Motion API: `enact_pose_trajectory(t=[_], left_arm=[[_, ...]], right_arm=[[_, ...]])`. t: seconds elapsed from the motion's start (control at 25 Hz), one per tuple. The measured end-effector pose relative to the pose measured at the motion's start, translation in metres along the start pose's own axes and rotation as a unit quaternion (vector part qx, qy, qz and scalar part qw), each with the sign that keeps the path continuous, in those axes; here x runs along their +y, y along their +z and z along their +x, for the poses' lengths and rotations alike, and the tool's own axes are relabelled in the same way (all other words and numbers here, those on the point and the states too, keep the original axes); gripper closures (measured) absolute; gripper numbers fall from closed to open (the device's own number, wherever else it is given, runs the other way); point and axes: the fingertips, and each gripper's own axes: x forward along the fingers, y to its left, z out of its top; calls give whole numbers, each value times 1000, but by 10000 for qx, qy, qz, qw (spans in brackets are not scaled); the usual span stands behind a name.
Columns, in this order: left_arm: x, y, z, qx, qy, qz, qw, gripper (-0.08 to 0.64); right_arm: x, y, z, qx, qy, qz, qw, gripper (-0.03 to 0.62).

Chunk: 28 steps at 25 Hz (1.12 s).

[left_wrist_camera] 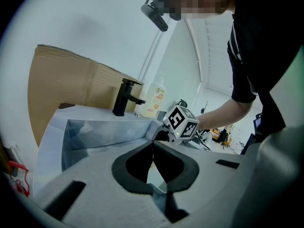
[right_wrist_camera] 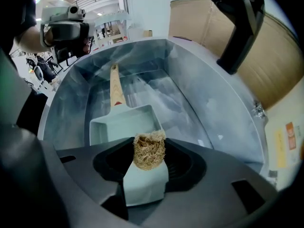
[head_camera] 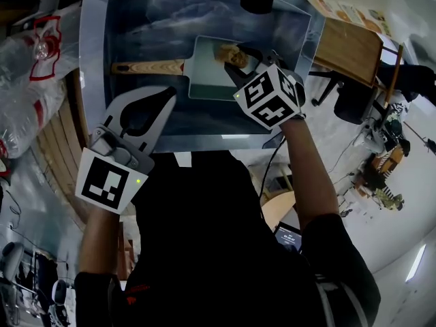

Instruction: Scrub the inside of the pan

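The right gripper (head_camera: 246, 65) grips a scrubber (right_wrist_camera: 149, 151) over the right end of the pan (right_wrist_camera: 121, 125) in the sink (right_wrist_camera: 199, 94). The left gripper (left_wrist_camera: 153, 145), clenched and empty, hangs near left.

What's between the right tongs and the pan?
A fibrous scrub pad, clamped in the right tongs, over the pan; the right gripper view shows it.

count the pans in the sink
1. A pale square pan with a wooden handle lies on the floor of the sink, beneath the loofah scrubber held in the right gripper. That gripper hides part of the sink.
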Motion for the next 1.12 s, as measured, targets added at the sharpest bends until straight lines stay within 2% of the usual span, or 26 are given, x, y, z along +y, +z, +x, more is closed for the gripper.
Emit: enact_pose_trajectory(t=[0.64,0.88,1.12], left_arm=[[-26,9,34,106,-168,95,9998,541],[-25,11,27,60,-103,121,9999,541],[-18,10,6,12,0,75,10000,541]], right_arm=[[-16,-49,-12,864,-265,-520,9945,399],[-15,-42,-16,681,-274,-403,9965,399],[7,-8,-19,306,-40,-284,9991,399]])
